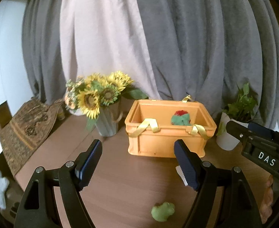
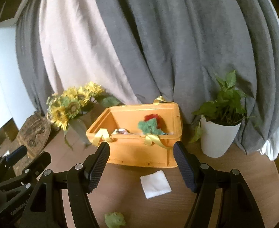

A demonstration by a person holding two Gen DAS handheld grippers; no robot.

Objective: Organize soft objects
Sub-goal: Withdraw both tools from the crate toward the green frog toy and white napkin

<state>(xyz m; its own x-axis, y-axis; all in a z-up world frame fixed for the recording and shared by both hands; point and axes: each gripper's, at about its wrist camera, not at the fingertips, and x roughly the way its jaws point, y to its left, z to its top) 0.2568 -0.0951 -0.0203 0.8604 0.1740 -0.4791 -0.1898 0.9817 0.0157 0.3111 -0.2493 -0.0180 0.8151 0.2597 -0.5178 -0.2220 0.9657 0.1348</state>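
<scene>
The left gripper (image 1: pixel 137 163) fills the bottom of its own view with its jaws spread apart and nothing between them; the right gripper (image 2: pixel 141 163) looks the same in its view, released and empty. Both point down toward the wooden table (image 2: pixel 124 193).

Low in the frame, between and below the left gripper's fingers, lies a small green soft toy (image 1: pixel 163 211) on the table; the right view shows it at the bottom edge. Just ahead of the right gripper, slightly right of centre, a white cloth square (image 2: pixel 155 184) lies flat.

Past both, in the middle of each frame, stands the orange box (image 1: pixel 166 142) with yellow ribbon handles. A green and red plush (image 2: pixel 150 126) already sits inside, beside something pale I cannot identify. Sunflowers (image 1: pixel 95 96) stand to the left, a potted plant (image 2: pixel 221 125) to the right.

This looks like the pause between loads: one toy stowed, two items left. The next move probably calls for lowering one gripper over the green toy or the cloth, closing gently, and carrying it over the box's rim.
</scene>
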